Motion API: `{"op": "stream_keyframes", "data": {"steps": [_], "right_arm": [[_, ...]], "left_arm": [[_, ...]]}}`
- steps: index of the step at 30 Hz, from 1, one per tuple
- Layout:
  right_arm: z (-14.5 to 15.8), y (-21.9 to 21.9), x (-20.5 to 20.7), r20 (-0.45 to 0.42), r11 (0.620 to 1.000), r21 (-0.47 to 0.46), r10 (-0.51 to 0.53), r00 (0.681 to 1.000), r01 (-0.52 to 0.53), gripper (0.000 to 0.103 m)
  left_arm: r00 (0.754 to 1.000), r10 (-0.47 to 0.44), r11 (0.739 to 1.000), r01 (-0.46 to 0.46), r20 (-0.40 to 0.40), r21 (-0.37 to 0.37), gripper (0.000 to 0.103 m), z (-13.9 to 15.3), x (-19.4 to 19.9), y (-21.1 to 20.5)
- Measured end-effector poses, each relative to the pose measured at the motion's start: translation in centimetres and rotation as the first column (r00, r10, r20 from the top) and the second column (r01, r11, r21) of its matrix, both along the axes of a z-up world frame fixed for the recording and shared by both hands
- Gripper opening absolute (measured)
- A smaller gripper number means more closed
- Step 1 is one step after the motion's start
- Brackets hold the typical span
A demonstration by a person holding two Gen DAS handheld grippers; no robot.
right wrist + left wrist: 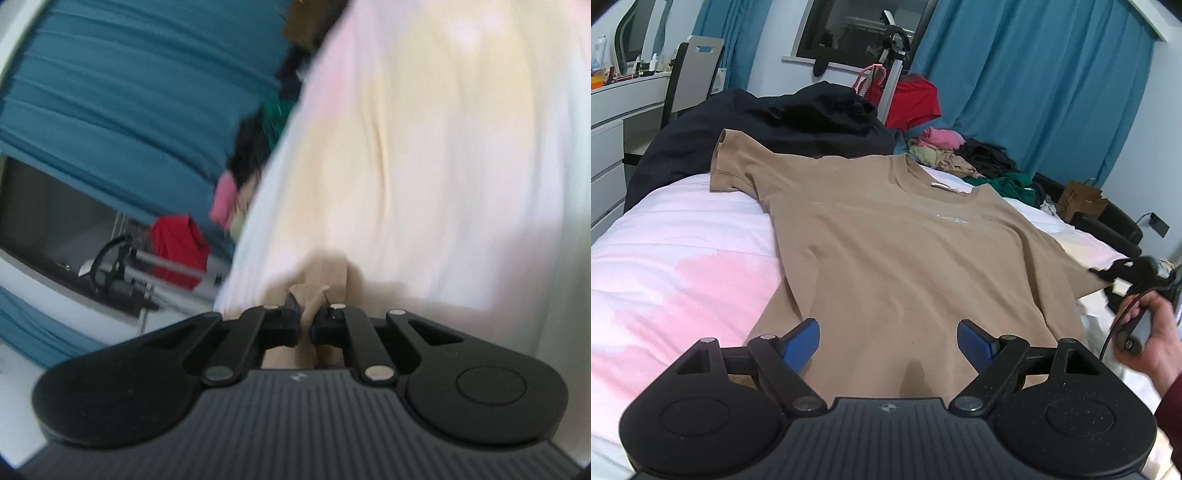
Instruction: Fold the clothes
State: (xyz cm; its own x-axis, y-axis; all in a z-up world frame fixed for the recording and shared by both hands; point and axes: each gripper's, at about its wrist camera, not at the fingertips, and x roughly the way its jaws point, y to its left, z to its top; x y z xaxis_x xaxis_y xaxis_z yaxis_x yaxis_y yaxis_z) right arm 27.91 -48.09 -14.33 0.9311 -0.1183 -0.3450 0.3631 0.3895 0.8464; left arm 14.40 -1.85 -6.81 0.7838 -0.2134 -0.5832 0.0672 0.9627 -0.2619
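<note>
1. Tan T-shirt (pixel 886 251) lies spread flat, front up, on the pink-and-white bedcover (pixel 676 266), collar at the far side, hem nearest the left gripper (pixel 888 341).
2. Left gripper: jaws spread wide, blue pads (pixel 801 343) low over the hem area, one either side of the shirt's middle; whether they touch the cloth cannot be told.
3. Right gripper (pixel 304 323): jaws pressed together, pinching a bunched fold of tan cloth at the shirt's right sleeve edge.
4. Right wrist view is motion-blurred and tilted; the pinched fold shows only as a small tuft. In the left wrist view the right hand (pixel 1148 332) is cut off at the frame edge.
5. Count: one T-shirt laid out, two grippers. One dark garment heap (pixel 798 122) far behind the collar; one mixed clothes pile (pixel 964 155) far right, its items too tangled to count.
</note>
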Motion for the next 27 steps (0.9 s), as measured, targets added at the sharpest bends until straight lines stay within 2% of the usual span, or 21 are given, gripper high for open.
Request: {"op": "stream_keyframes", "data": {"steps": [5,10,12,14,16,19,21,23,25,26,27], "right_arm": [[2.8,-3.2,-0.4,0.008,0.988,-0.155,-0.015,1.0,0.016,0.007],[1.1,-4.2,-0.4,-0.059,0.995,-0.095,0.029,0.998,-0.035,0.013],[1.0,-3.4,-1.6,-0.113,0.992,-0.096,0.073,0.991,-0.084,0.028],[1.3,-2.3,-3.3,-0.15,0.988,-0.105,0.098,0.984,-0.114,0.07],[2.1,-0.8,-5.7,-0.157,0.991,-0.08,0.094,0.983,-0.107,0.084],[4.3,2.9,-8.8,-0.229,0.965,-0.152,0.178,0.957,-0.216,0.083],[5.7,5.7,-10.9,-0.301,0.926,-0.224,0.23,0.926,-0.303,0.083],[7.1,8.6,-13.4,-0.377,0.862,-0.334,0.249,0.892,-0.382,0.084],[8.6,11.4,-16.1,-0.422,0.774,-0.419,0.297,0.857,-0.474,0.083],[9.3,13.0,-17.2,-0.447,0.716,-0.456,0.33,0.831,-0.529,0.083],[9.8,14.8,-18.2,-0.478,0.641,-0.491,0.367,0.798,-0.589,0.082]], "left_arm": [[1.0,0.004,1.0,-0.004,-0.004,-0.002,0.083,-0.2,0.2,0.3],[1.0,0.023,1.0,-0.023,0.005,0.014,0.083,-0.3,0.5,0.4],[1.0,0.024,1.0,-0.024,0.005,0.019,0.083,-0.2,0.6,0.4],[1.0,0.023,0.999,-0.023,0.011,0.031,0.083,-0.1,0.5,0.3],[1.0,0.02,0.998,-0.021,0.021,0.053,0.083,0.2,0.2,0.3],[0.999,0.021,0.996,-0.024,0.039,0.081,0.083,0.6,-0.6,0.3],[0.999,0.025,0.996,-0.029,0.042,0.084,0.083,0.9,-1.0,0.5],[0.999,0.027,0.996,-0.031,0.048,0.079,0.083,1.3,-1.5,0.8],[0.998,0.024,0.997,-0.028,0.059,0.077,0.083,1.7,-2.2,1.0],[0.998,0.019,0.996,-0.025,0.064,0.081,0.083,1.9,-2.5,1.1],[0.998,0.016,0.996,-0.022,0.068,0.089,0.083,2.1,-2.8,1.1]]}}
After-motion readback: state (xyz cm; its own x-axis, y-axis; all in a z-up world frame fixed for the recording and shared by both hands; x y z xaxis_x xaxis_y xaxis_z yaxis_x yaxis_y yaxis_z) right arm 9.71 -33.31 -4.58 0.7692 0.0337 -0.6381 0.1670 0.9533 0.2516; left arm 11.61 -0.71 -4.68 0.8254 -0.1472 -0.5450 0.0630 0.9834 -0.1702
